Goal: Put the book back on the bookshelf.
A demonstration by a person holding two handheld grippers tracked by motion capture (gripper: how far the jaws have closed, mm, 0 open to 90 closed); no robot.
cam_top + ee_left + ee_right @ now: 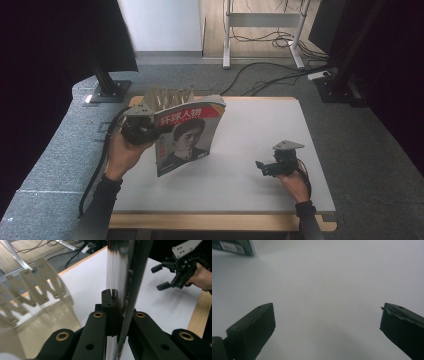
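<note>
- Two grippers share the work, and only one carries anything. Farthest left on the table (pixel 280 125) stands a pale slotted rack (pixel 167 97), its zigzag dividers upright near the far left corner; from its form I judge it is meant to hold flat things on edge, which would explain why the magazine is carried upright beside it.
- Next comes the left gripper (pixel 150 134), held above the table's left part. Its jaws are clamped tight on the magazine (pixel 189 136) at the left edge, so the cover with its portrait and red title band stands nearly vertical and faces the person. In the left gripper view the magazine (pixel 125 277) runs edge-on straight up between the two black jaws, with the rack (pixel 37 290) blurred just to one side. Gripping at the edge keeps the pages together and leaves the rest of the magazine free to slide between dividers, I would say.
- Toward the middle, the magazine's lower corner hangs clear of the white surface, touching nothing.
- Farthest right, the right gripper (pixel 270 167) sits low over the table, well apart from the magazine. Its jaws are spread wide with nothing between them; the right gripper view shows bare tabletop in the gap. It looks parked out of the way, leaving the placing to the left hand.
</note>
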